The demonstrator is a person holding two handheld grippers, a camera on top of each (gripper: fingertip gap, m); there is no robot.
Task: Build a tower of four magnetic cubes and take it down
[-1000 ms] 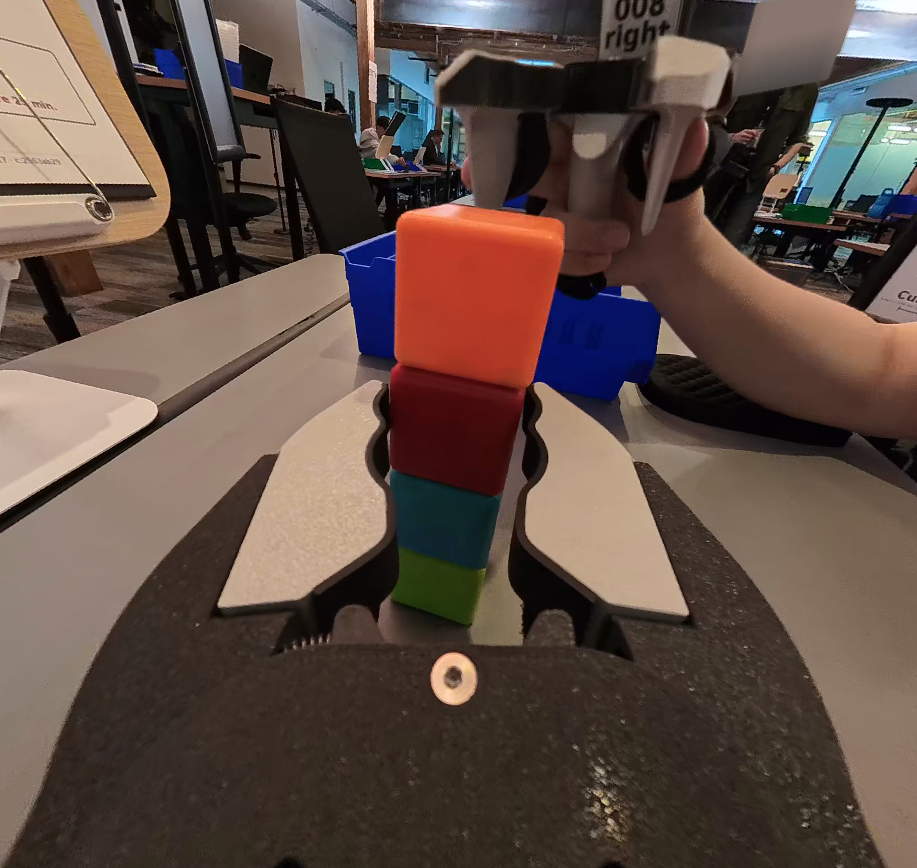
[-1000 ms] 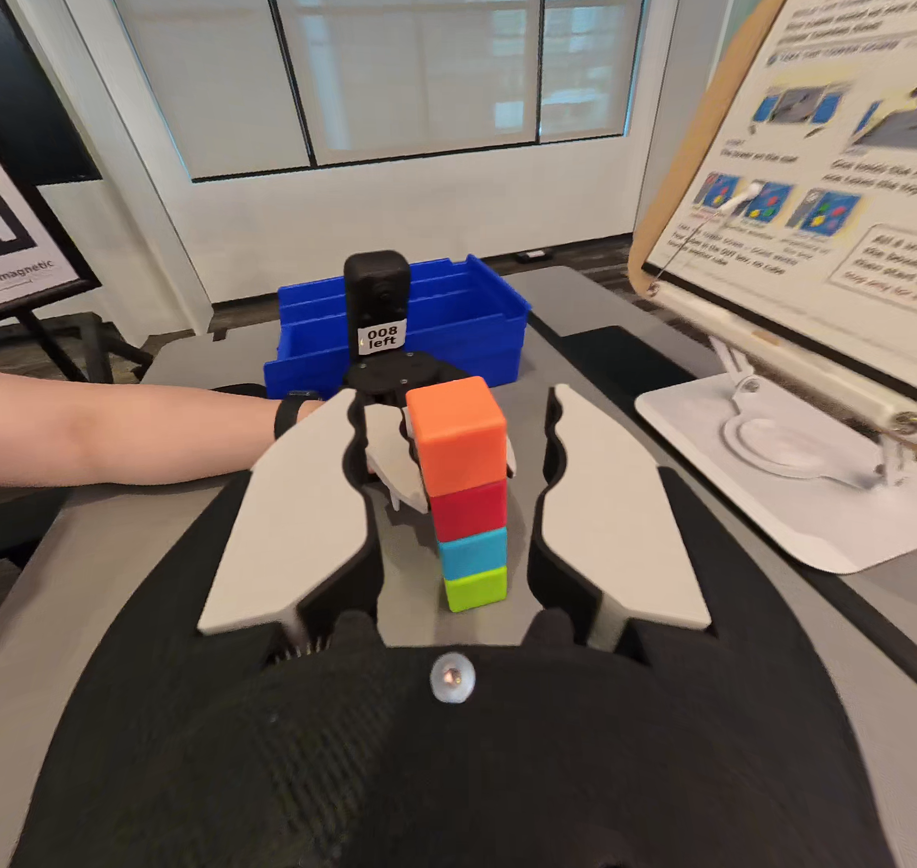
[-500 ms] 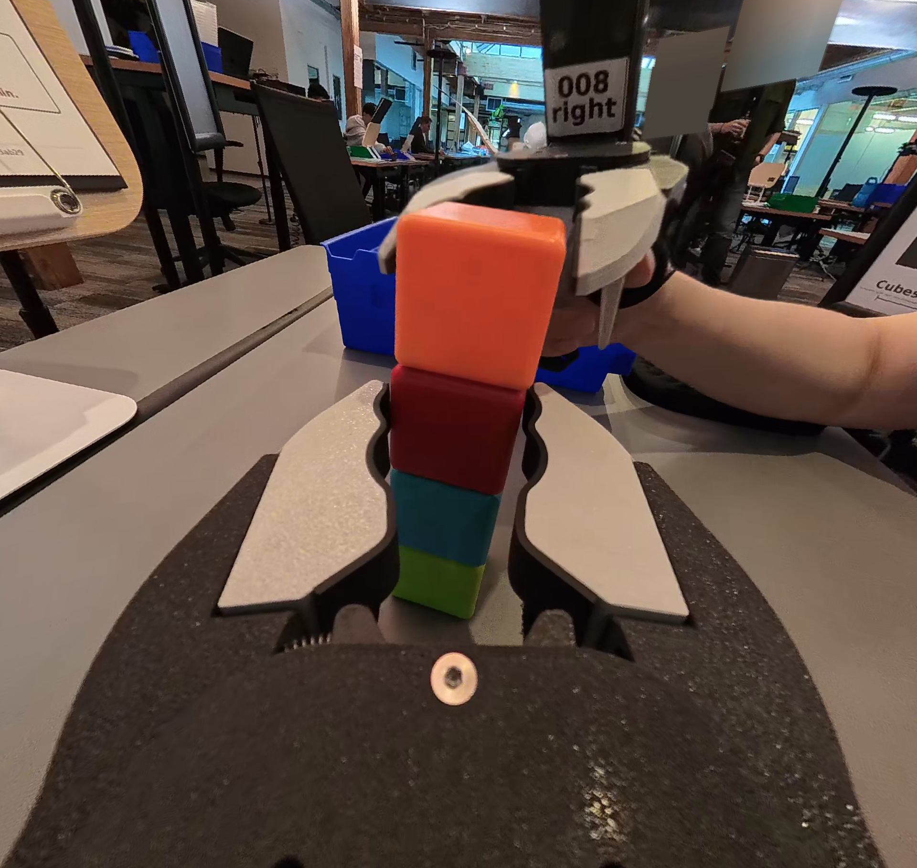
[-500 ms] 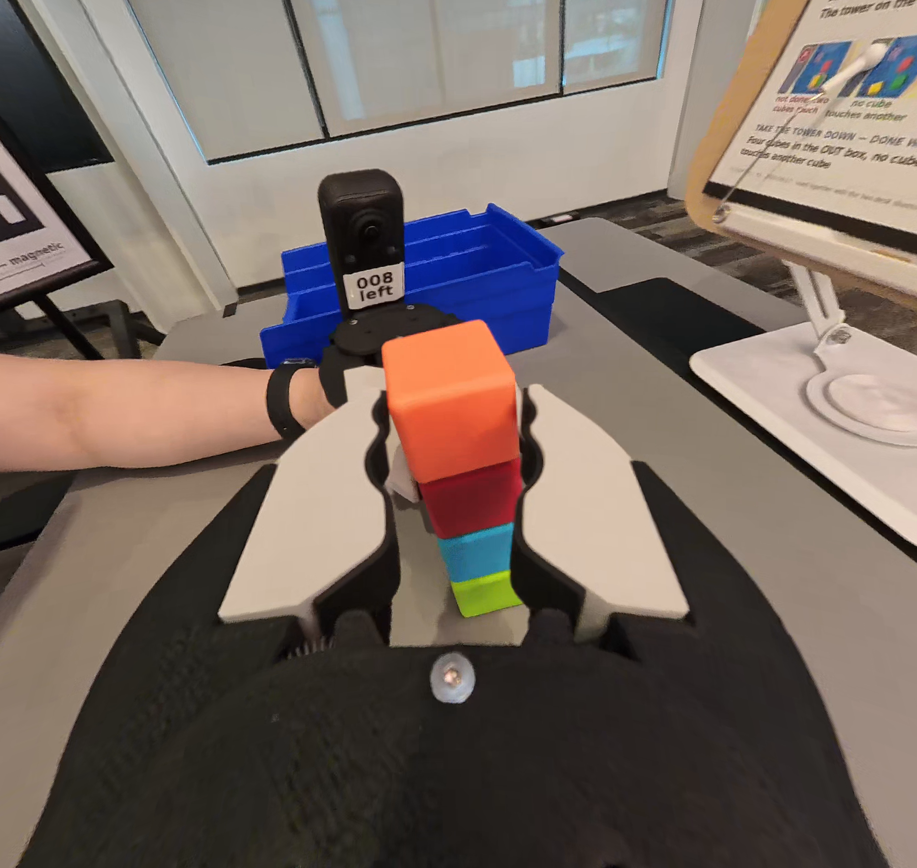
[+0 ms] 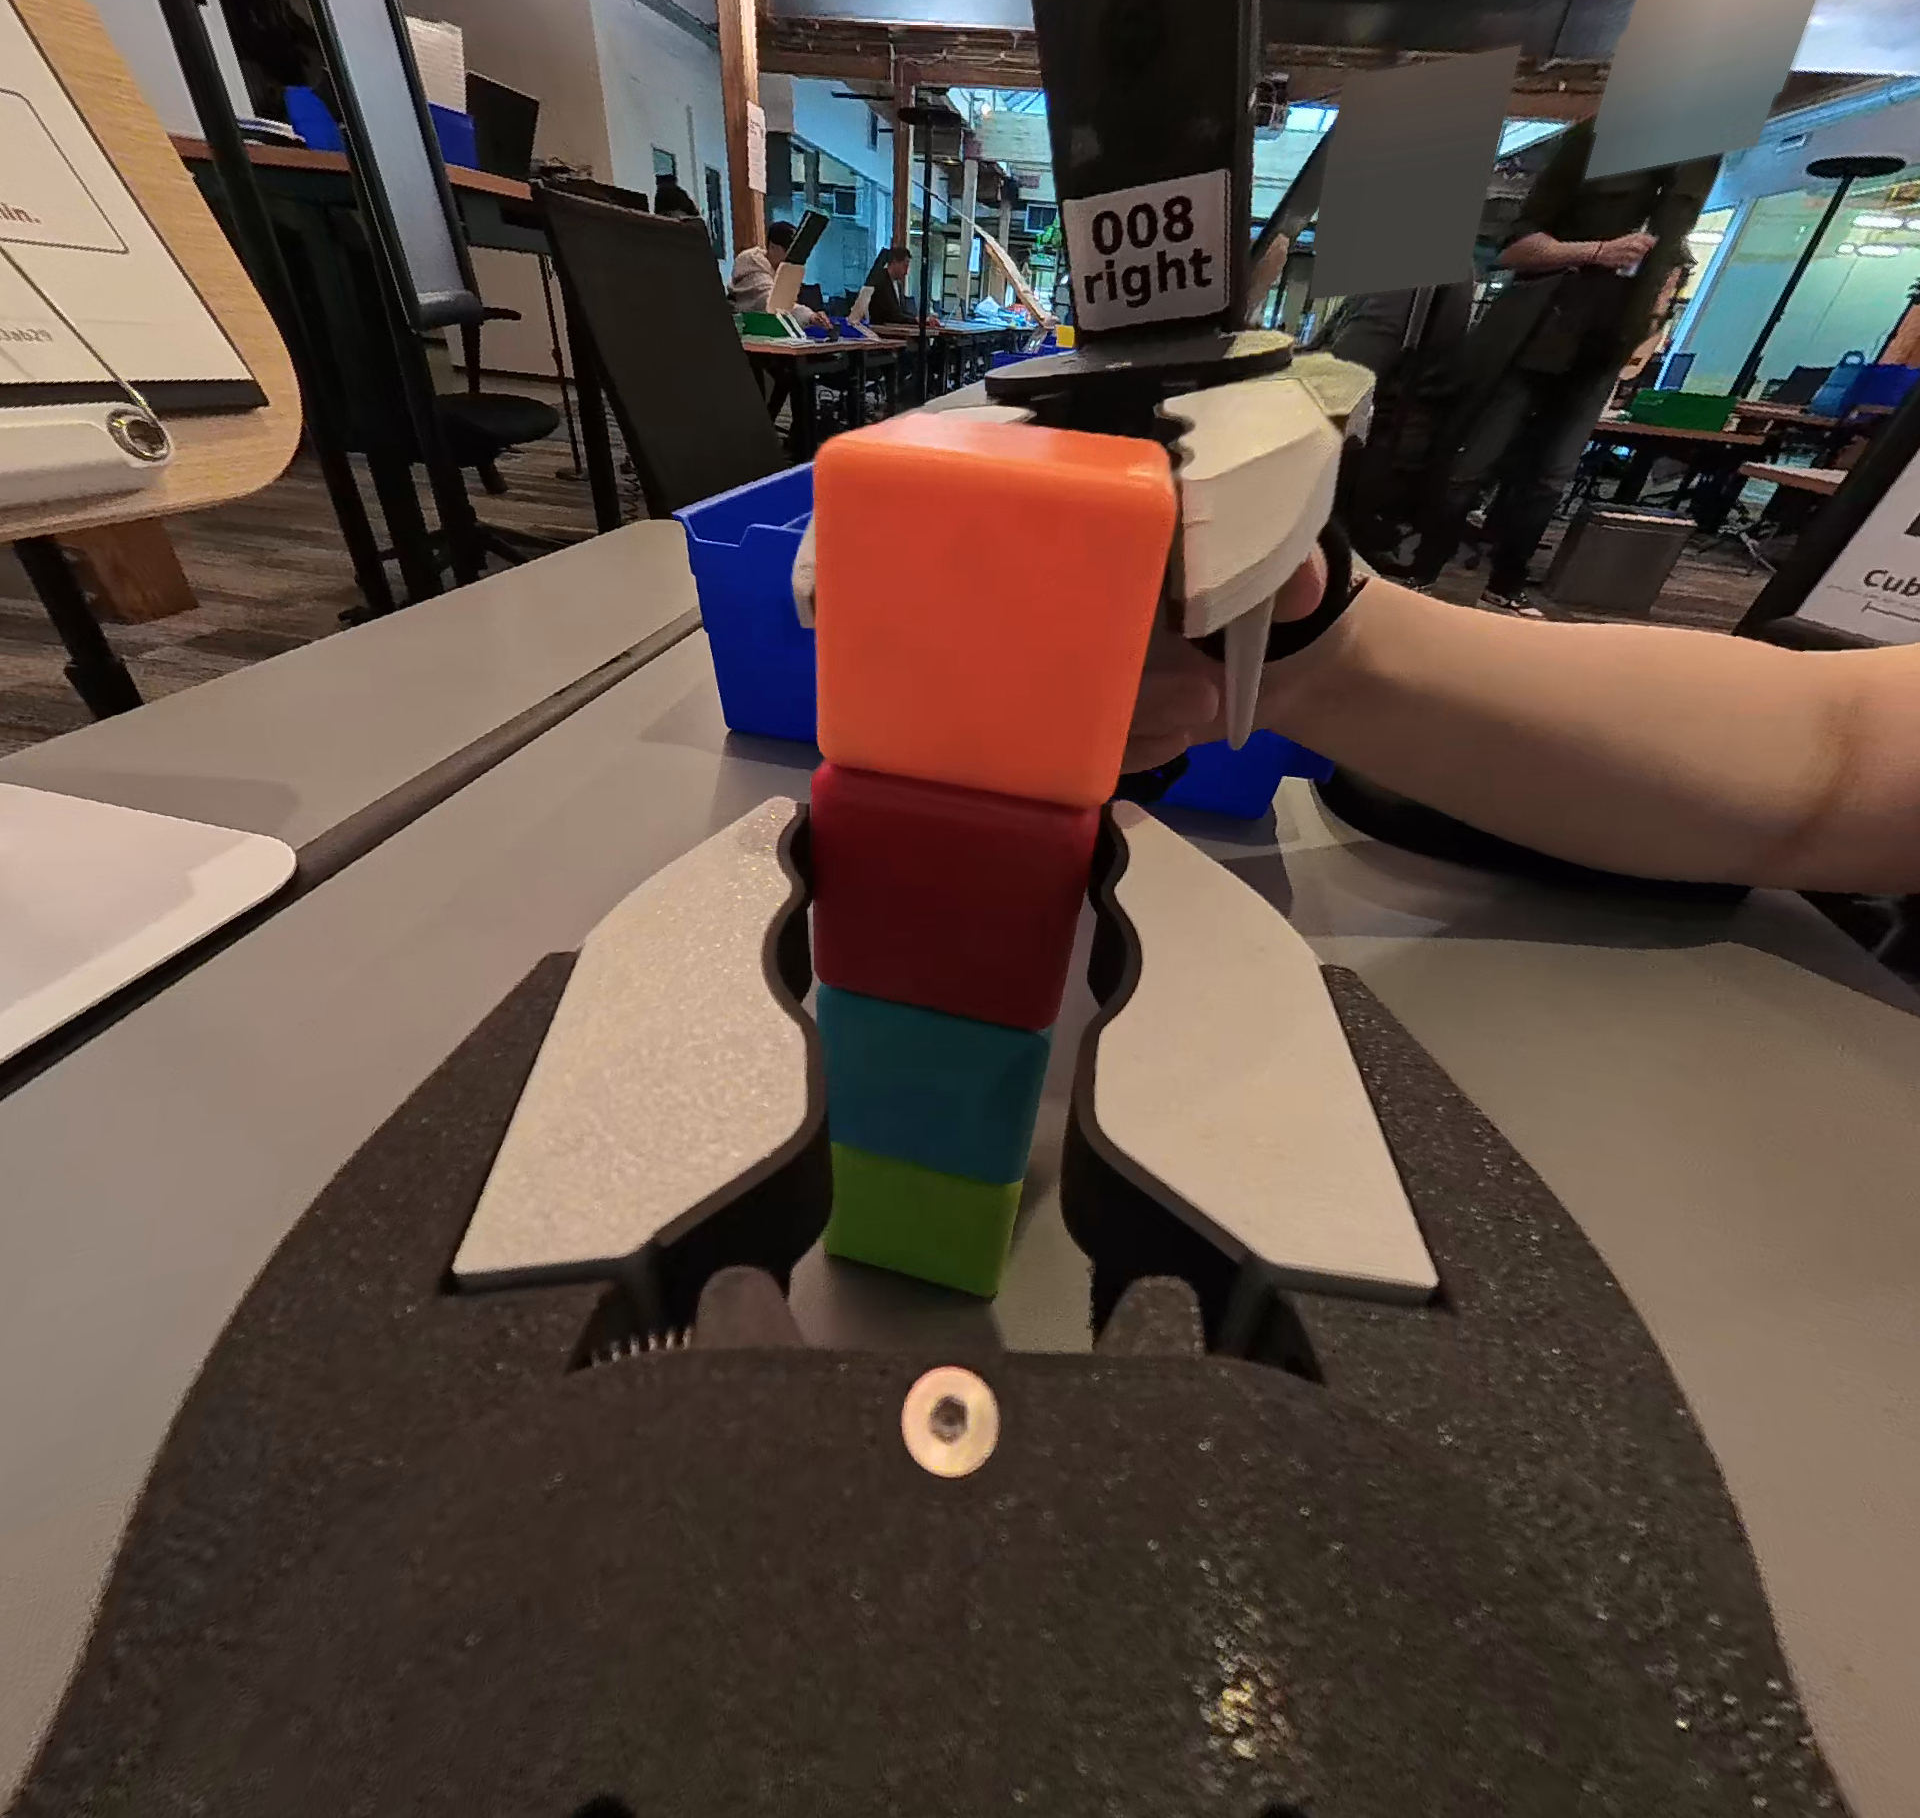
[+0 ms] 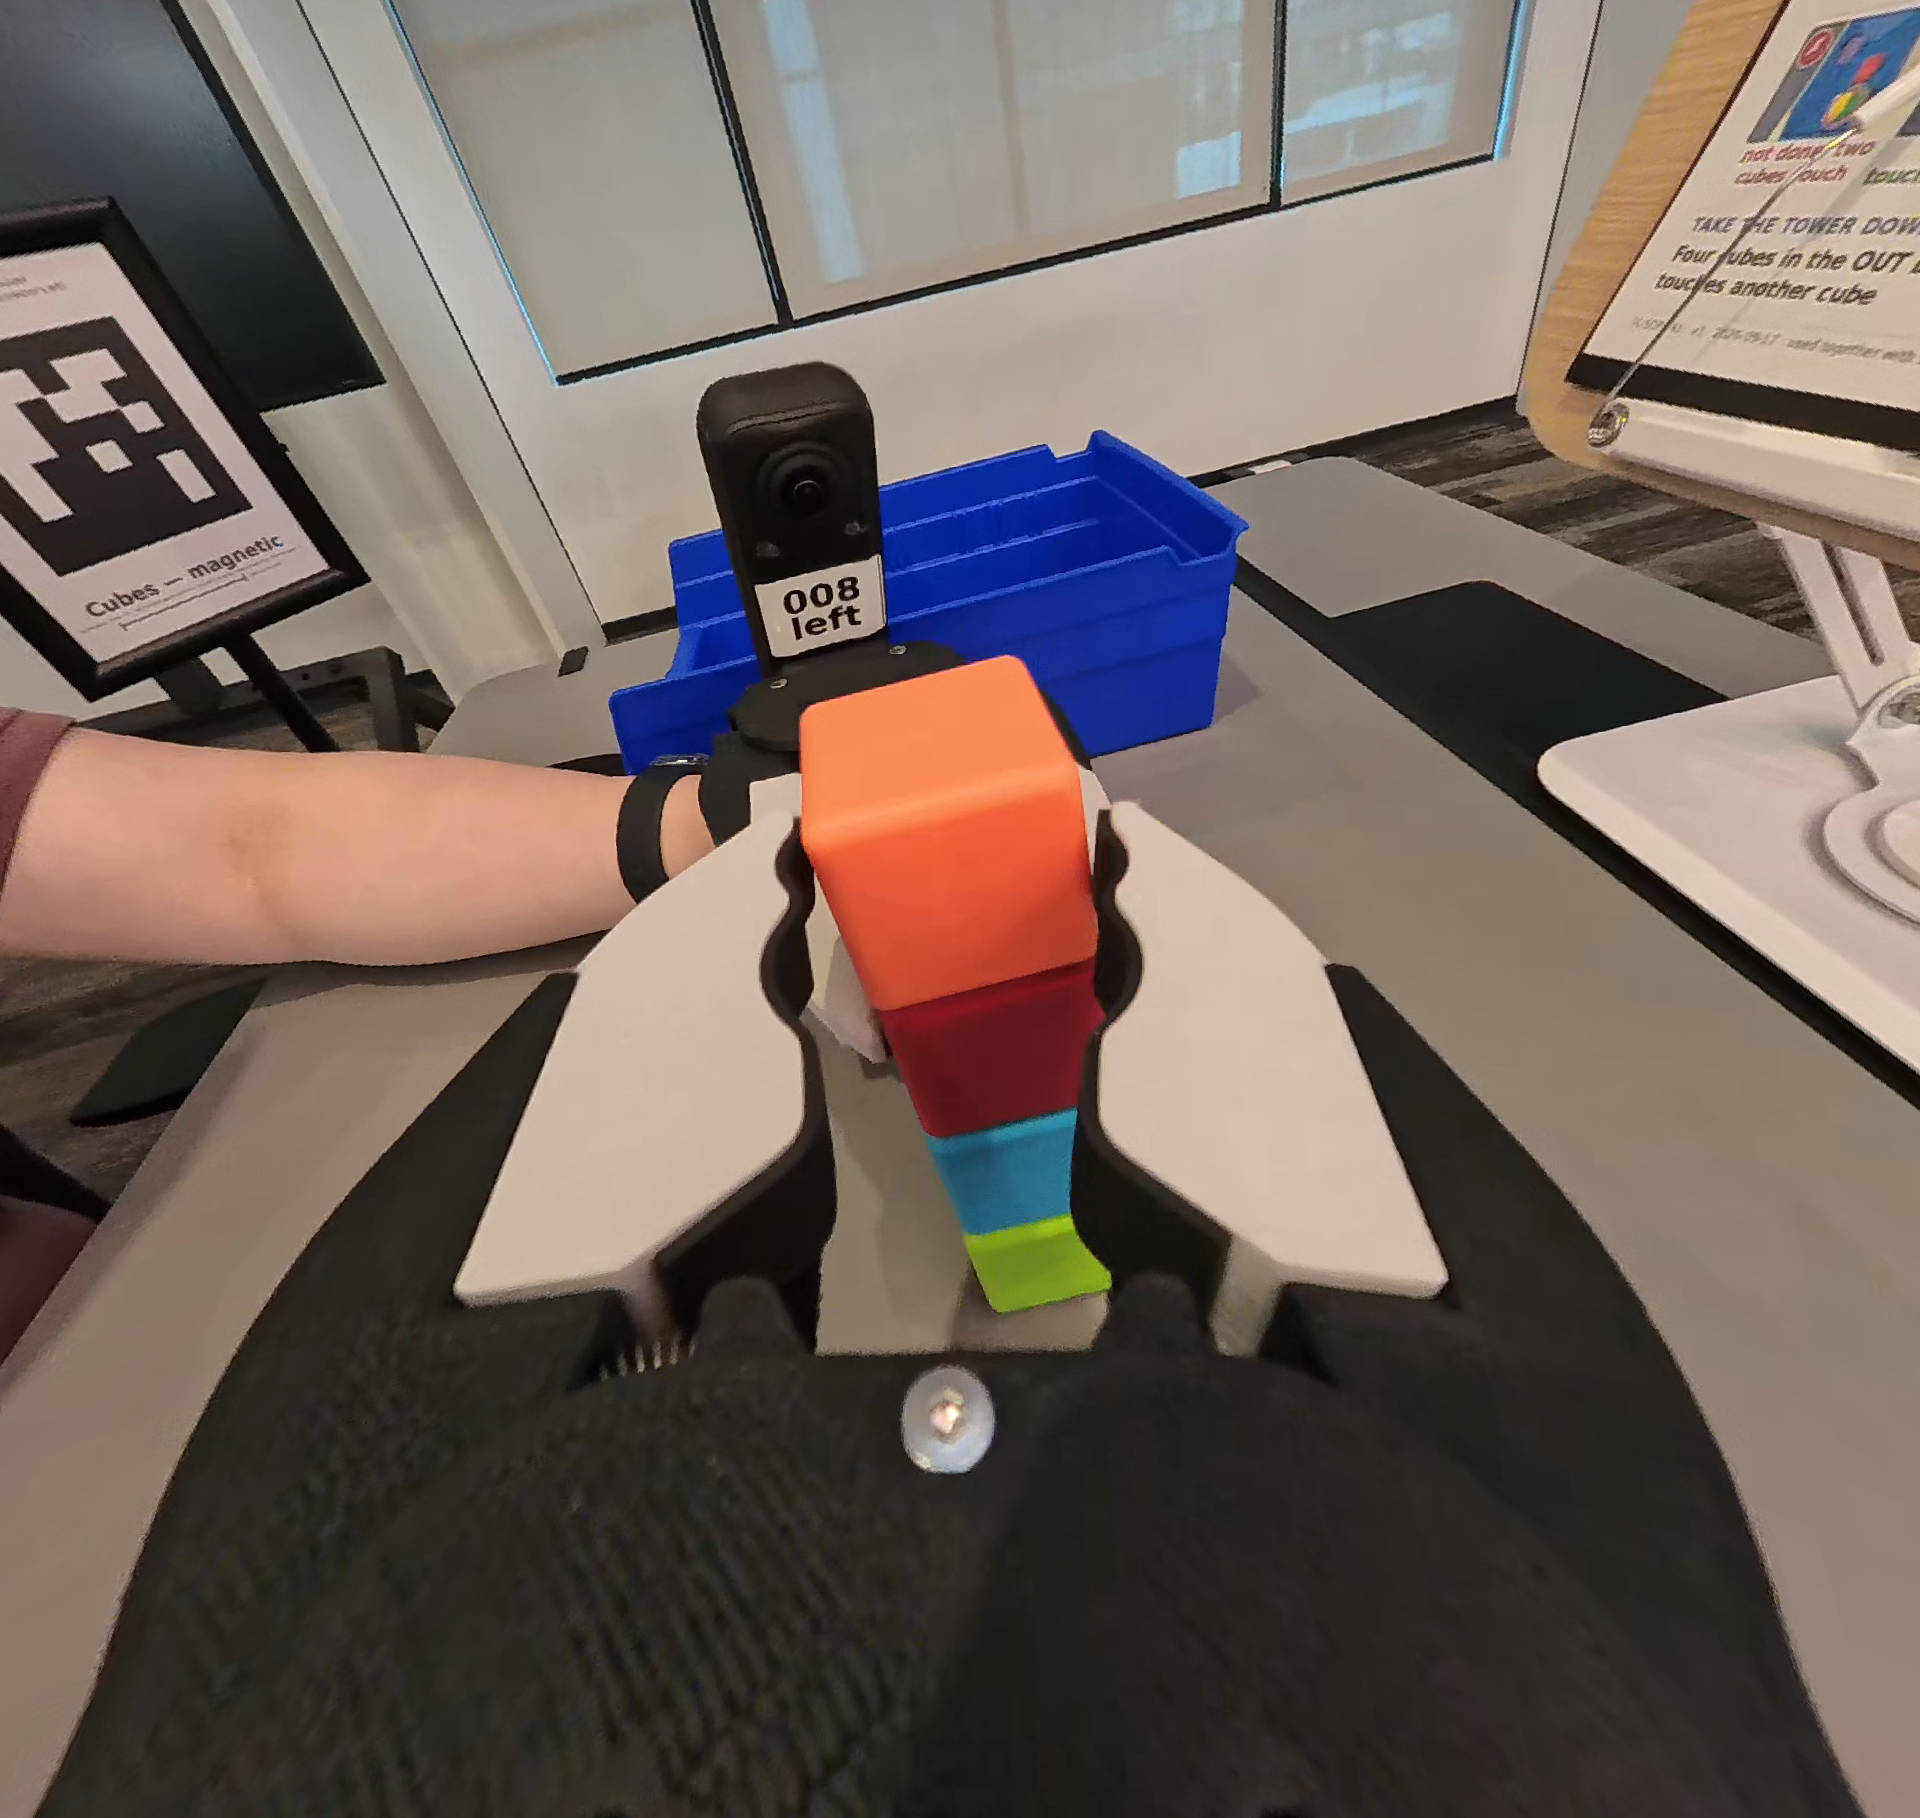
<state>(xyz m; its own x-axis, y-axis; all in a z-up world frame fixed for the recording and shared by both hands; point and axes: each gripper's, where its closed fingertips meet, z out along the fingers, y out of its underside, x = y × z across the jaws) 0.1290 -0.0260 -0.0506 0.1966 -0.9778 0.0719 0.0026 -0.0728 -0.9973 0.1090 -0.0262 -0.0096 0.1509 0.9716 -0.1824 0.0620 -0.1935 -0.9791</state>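
A grey bench (image 5: 416,937) stood in a big room with windows, and a blue bin (image 6: 1039,605) sat at its back. On the bench stood a tower: green cube (image 5: 920,1218), blue cube (image 5: 930,1082), red cube (image 5: 945,895), orange cube (image 5: 987,605) on top. The left tongs (image 5: 948,911) squeezed the red cube. The right tongs (image 6: 948,895) squeezed the orange cube from the other side.

Your tower: four cubes stacked upright on the grey table (image 5: 312,989) | orange cube (image 5: 987,605), top, largest in view, rounded edges | red cube (image 5: 945,895), second, dark | blue cube (image 5: 930,1082), third, teal | green cube (image 5: 920,1218), base, lime, resting on the table | faces flush, all touching.
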